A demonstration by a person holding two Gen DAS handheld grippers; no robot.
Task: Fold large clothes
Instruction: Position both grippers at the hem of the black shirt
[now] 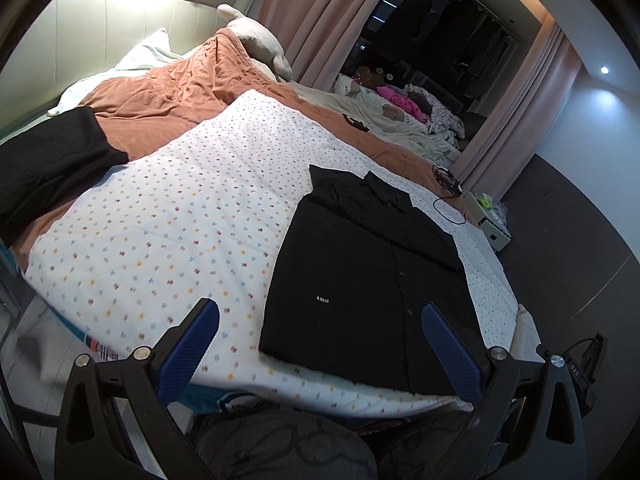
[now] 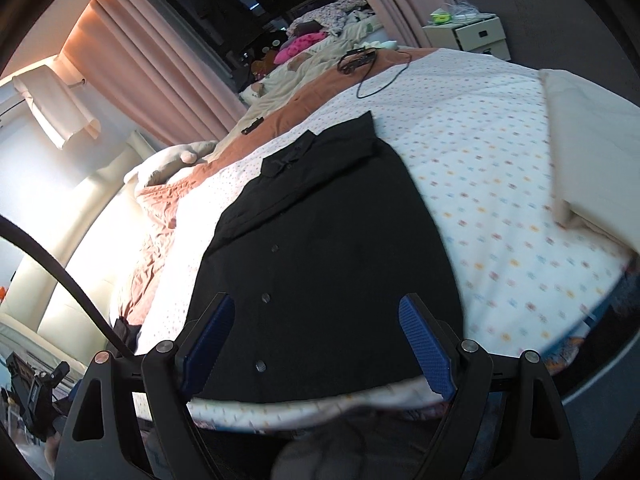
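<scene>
Both claws, left claw (image 1: 320,332) and right claw (image 2: 316,328), hang released and empty above the bed's (image 1: 160,216) near edge. Black shirt (image 1: 360,280) lies flat there, sleeves folded in; next likely needs gripping its hem to fold upward.

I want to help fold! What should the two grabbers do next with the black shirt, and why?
Probably bring both down to the bottom edge of the black shirt and pinch it. The left gripper and right gripper are both open and hold nothing. The shirt lies buttoned on the spotted sheet, sleeves already folded in, so lifting the bottom edge towards the collar looks like the next fold.
</scene>
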